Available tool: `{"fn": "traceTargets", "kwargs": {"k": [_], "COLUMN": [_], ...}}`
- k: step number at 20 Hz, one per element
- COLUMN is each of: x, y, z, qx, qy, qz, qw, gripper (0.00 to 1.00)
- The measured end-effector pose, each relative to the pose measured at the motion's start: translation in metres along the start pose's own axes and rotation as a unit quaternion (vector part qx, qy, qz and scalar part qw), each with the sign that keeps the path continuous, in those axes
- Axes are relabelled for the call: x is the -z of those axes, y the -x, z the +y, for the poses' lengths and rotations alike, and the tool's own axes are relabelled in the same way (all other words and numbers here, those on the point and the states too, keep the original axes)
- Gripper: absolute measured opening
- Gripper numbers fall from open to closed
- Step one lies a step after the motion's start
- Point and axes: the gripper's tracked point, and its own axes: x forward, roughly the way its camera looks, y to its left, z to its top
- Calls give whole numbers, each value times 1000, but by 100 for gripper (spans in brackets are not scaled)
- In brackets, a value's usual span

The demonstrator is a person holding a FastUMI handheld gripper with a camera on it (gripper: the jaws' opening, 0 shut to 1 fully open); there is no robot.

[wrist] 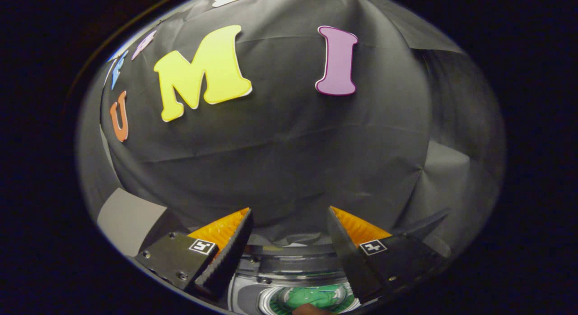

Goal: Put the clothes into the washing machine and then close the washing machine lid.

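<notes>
Hovering with fingers apart and empty, the claw (289, 243) faced the washing machine (289, 270) at six o'clock. Green clothes (316, 297) lay inside; closing the lid probably called for a slow, level push.

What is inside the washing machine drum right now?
Something green lies in the drum, seen between the open gripper's fingers. The fingers hide the drum's sides, so I cannot tell whether more is inside.

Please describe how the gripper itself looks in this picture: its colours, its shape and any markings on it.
The gripper has two wedge-shaped fingers that taper to points. Their outer faces are ribbed orange, and their inner pads are black with fine ridges. Each finger sits on a dark metal block fixed with small screws, and each block carries a small square black-and-white marker.
</notes>
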Motion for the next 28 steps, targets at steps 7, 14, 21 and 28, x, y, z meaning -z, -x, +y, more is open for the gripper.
{"fn": "traceTargets", "kwargs": {"k": [7,14,21,28], "x": [7,23,45,65], "y": [13,44,71,96], "z": [-5,-5,-6,-4], "qx": [18,8,16,43], "qy": [25,26,26,19], "qz": [-8,-18,-12,-1], "qw": [999,999,999,999], "gripper": [100,100,100,100]}}
